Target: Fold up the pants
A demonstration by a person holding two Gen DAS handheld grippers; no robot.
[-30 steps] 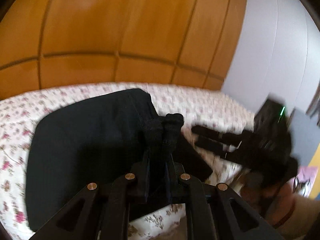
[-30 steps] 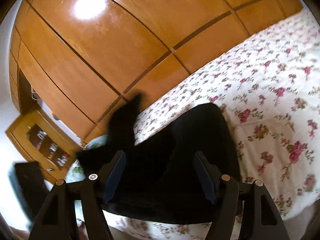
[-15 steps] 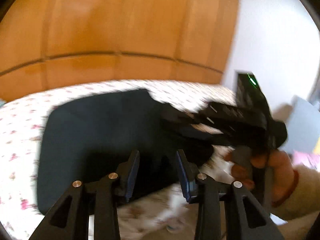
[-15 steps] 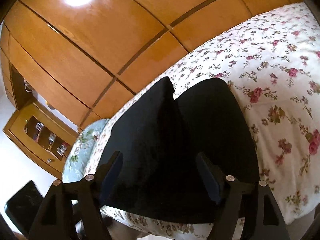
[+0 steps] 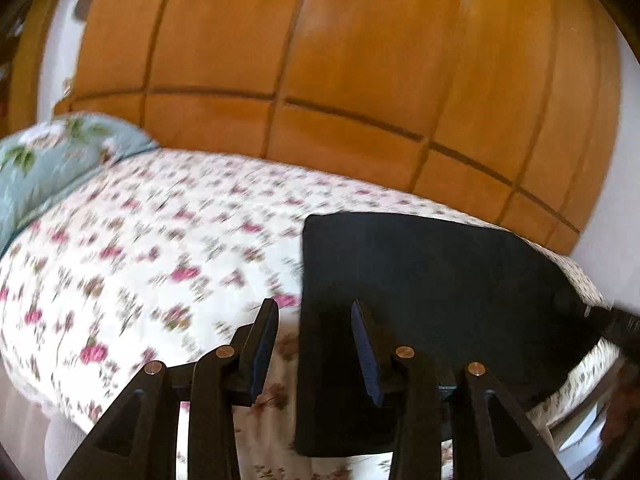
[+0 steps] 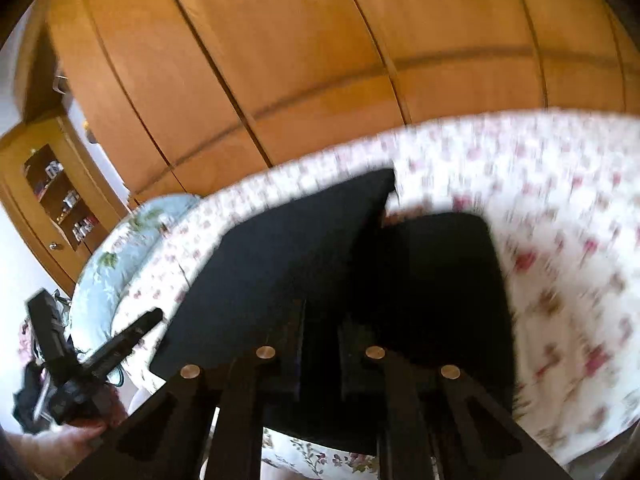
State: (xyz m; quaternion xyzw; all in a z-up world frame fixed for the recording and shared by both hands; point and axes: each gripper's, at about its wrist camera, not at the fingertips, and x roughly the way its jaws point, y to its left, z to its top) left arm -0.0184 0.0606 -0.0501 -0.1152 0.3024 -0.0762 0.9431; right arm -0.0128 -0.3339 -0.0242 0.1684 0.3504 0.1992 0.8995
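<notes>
The black pants (image 5: 432, 280) lie folded into a flat dark slab on the flowered bed sheet (image 5: 160, 248), near its front right corner. My left gripper (image 5: 316, 316) is open and empty above the slab's left edge. In the right wrist view the pants (image 6: 280, 264) show a raised flap at the back. My right gripper (image 6: 320, 320) has its jaws close together over the dark cloth; whether they pinch it is hidden. The right gripper's tip also shows at the right edge of the left wrist view (image 5: 616, 326).
A wooden wardrobe (image 5: 320, 80) stands behind the bed. A light blue flowered pillow (image 5: 48, 164) lies at the bed's left end. A wooden cabinet with shelves (image 6: 52, 200) stands at far left. The left gripper shows in the right wrist view (image 6: 120, 344).
My left gripper let go of the pants, opened and swung left. My right gripper narrowed from wide open and came down onto the cloth. The raised flap dropped lower.
</notes>
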